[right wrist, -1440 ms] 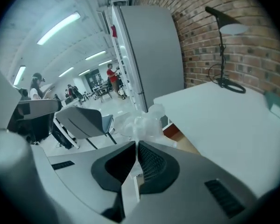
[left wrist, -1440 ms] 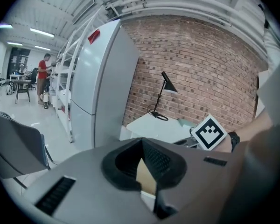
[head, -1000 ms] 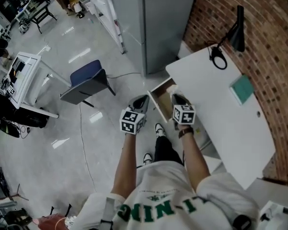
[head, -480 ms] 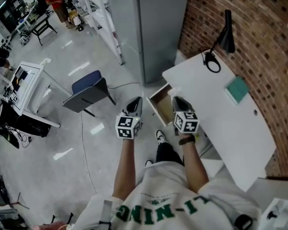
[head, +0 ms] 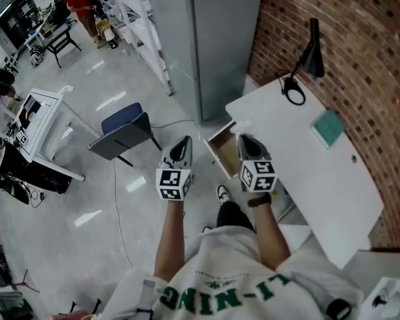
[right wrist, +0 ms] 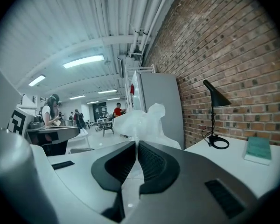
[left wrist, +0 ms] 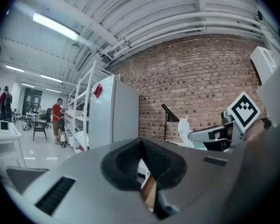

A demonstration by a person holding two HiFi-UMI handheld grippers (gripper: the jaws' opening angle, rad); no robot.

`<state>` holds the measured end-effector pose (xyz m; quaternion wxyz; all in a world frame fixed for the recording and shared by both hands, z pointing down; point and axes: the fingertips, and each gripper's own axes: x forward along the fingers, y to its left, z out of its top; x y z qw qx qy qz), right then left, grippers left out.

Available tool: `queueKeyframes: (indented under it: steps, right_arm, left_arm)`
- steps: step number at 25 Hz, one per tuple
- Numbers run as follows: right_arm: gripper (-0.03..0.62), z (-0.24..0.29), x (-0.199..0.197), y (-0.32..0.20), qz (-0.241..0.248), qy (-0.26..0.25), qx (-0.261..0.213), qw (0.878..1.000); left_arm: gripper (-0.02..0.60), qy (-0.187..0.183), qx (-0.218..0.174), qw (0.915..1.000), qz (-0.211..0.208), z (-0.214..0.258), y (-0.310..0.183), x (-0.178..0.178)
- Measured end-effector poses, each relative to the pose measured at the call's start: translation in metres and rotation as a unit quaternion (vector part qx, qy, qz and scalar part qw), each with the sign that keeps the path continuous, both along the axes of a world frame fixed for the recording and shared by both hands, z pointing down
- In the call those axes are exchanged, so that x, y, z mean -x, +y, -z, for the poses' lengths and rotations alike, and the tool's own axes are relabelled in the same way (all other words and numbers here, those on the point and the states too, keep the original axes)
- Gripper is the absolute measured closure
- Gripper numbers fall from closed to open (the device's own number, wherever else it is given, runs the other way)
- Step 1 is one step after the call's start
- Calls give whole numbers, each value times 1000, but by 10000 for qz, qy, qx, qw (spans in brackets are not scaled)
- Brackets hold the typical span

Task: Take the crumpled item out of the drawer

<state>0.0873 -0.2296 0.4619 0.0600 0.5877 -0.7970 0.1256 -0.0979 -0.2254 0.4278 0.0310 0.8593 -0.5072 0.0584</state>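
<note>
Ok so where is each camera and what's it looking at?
Head view: on the person's head, facing steeply down at the open drawer and white desk; forearms, left gripper and right gripper show.
Left gripper view: rides the left gripper, looking along its closed jaws toward the brick wall; the right gripper shows at right.
Right gripper view: rides the right gripper, looking along jaws pinching the crumpled item; lamp at right, left gripper at left.
Shared: all three show the lamp and crumpled item.

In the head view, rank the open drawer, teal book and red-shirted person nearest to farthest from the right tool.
1. Open wooden drawer, just left of the right tool gripping crumpled white plastic.
2. Teal rectangular book, right, on the white desk.
3. Red-shirted person, far top left, across the room.
</note>
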Motion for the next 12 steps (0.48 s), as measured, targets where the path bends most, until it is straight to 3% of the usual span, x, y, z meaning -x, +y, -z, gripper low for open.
queueKeyframes:
  steps: [7,12]
  right_arm:
    - [574,8,1,5,54,86,-125,9999]
    - [574,13,-1,7,58,115,-165,9998]
  left_arm:
    - [584,117,-245,9996,83,3,-2,1]
    - [584,168,-193,9997,-26,1,-1,-8]
